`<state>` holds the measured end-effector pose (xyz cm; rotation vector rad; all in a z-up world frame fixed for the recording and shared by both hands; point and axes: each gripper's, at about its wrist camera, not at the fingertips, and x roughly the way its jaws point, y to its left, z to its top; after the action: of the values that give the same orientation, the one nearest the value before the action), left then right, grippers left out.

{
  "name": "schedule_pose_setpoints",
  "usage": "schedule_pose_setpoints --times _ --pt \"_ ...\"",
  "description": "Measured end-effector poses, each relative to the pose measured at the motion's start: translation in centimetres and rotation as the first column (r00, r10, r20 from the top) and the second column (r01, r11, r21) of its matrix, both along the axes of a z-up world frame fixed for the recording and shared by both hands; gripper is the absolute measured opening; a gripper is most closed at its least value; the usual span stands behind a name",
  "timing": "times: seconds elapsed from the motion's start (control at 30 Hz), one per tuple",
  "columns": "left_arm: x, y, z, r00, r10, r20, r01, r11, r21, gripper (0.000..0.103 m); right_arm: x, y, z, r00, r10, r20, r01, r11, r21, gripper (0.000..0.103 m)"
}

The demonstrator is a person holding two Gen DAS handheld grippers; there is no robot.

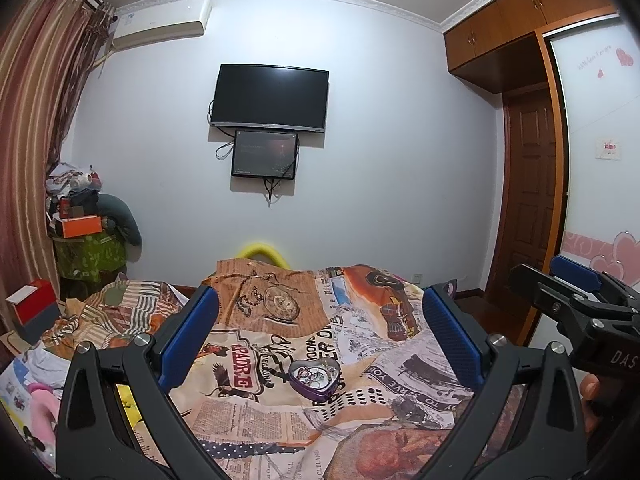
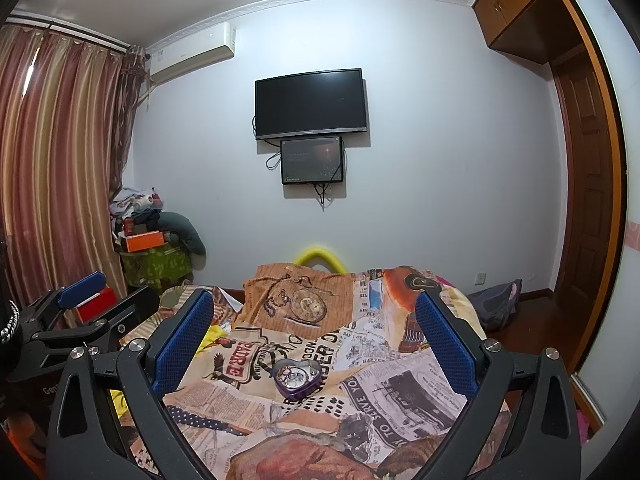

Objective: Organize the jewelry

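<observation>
Left gripper: the left gripper hangs above the bed, its blue-padded fingers spread wide with nothing between them but quilt.
Right gripper: the right gripper shows the same stance in its own view, jaws parted wide and holding nothing; from the left wrist it sits at 3 o'clock, a bit of the person's hand showing under it.
Jewelry box: a purple heart-shaped tin lies open on the bedspread, just below centre at about 6 o'clock between the left fingers, touching neither pad. The right wrist view has it in the same spot, framed by those pads too.
Jewelry: a tangle of silvery pieces glints inside the tin; single items are too small to tell apart.
Bedspread: a newspaper-collage quilt covers the bed, with a printed pocket watch at 12 o'clock from the tin.
Wall: a dark television hangs dead ahead, a smaller screen right beneath it, touching its lower edge.
Upper left: an air conditioner at 11 o'clock, striped curtains at 9 o'clock.
Right side: a wooden wardrobe at 1 o'clock.
Corner: a pile of boxes and bags by the curtain.
</observation>
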<state>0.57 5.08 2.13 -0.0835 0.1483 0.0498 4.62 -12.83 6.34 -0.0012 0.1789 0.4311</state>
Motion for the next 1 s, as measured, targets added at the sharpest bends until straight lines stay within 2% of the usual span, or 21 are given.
schedule_pose_setpoints --times 1.0 --pt "0.01 -0.23 0.12 1.000 -0.022 0.000 0.022 1.000 0.005 0.102 0.02 -0.33 -0.03 1.000 -0.007 -0.008 0.007 1.000 0.010 0.100"
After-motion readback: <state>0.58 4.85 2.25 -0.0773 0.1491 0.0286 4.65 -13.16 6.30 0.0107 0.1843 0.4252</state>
